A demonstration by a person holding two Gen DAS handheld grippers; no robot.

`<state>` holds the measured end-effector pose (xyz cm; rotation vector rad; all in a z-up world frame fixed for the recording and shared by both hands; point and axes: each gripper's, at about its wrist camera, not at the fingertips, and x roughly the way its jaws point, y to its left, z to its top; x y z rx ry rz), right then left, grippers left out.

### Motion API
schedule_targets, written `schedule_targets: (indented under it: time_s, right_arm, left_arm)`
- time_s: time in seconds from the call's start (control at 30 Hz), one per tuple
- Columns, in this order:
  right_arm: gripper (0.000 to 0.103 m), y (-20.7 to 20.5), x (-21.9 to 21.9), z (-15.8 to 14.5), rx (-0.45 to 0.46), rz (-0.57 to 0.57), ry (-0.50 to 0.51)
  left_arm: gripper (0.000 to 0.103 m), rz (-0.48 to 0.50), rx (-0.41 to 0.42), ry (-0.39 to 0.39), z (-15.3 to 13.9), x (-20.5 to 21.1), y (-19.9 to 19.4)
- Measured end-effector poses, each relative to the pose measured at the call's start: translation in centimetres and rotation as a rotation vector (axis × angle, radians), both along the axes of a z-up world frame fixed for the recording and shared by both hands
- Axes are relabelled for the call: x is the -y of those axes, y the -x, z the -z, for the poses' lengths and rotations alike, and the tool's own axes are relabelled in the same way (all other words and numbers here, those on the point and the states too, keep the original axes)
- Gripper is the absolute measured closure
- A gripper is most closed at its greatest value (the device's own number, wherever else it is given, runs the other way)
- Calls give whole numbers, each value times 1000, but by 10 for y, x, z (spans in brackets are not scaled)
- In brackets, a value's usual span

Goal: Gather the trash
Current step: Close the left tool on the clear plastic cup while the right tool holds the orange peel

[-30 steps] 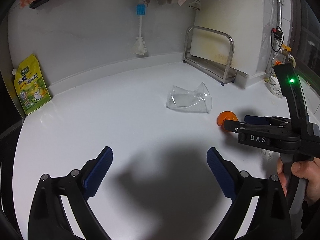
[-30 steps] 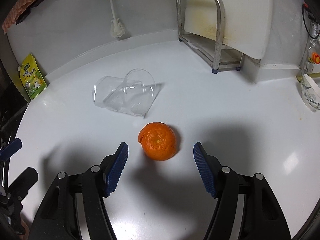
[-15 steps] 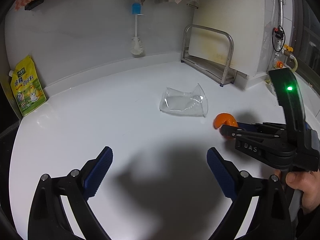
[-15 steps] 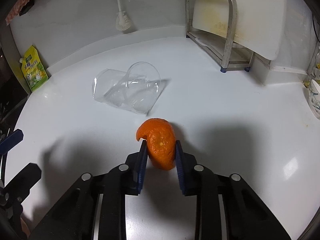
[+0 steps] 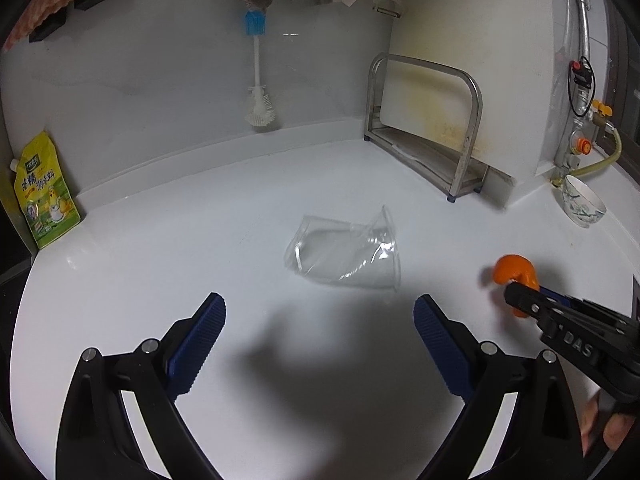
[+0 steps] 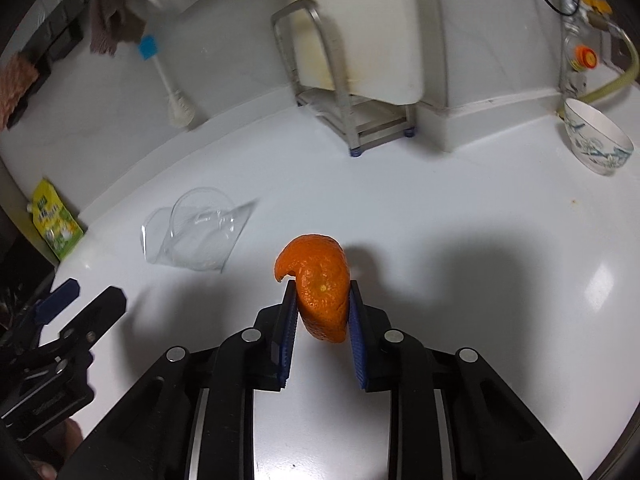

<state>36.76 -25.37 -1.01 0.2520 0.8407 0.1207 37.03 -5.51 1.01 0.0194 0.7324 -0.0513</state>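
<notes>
My right gripper (image 6: 322,294) is shut on an orange peel (image 6: 320,282) and holds it above the white counter; the peel also shows in the left wrist view (image 5: 514,270) at the right gripper's tip (image 5: 520,294). A crushed clear plastic cup (image 5: 346,254) lies on its side mid-counter, ahead of my left gripper (image 5: 320,320), which is open and empty. The cup shows left of the peel in the right wrist view (image 6: 196,236). The left gripper appears at the lower left of the right wrist view (image 6: 76,300).
A metal rack (image 5: 428,128) holding a cutting board stands at the back right. A patterned bowl (image 6: 596,144) sits far right. A yellow pouch (image 5: 42,194) leans at the left wall. A bottle brush (image 5: 258,80) hangs on the back wall.
My right gripper closed on the orange peel and lifted it off the counter. The left gripper moved closer to the plastic cup, still open.
</notes>
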Motion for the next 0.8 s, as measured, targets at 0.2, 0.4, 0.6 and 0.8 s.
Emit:
schedule_targets:
  time_s: [0.2, 0.4, 0.6, 0.8]
  right_arm:
    - [80, 3, 18, -4, 15, 23, -27]
    - [80, 3, 34, 5, -6, 27, -117]
    - [80, 3, 32, 5, -4, -1, -156]
    - [80, 1, 35, 6, -4, -4, -189]
  left_arm:
    - [9, -45, 12, -14, 9, 22, -20]
    - [9, -124, 29, -94, 18, 33, -43]
    - [9, -167, 1, -144, 27, 38, -57]
    - [12, -190, -36, -125, 31, 38, -69]
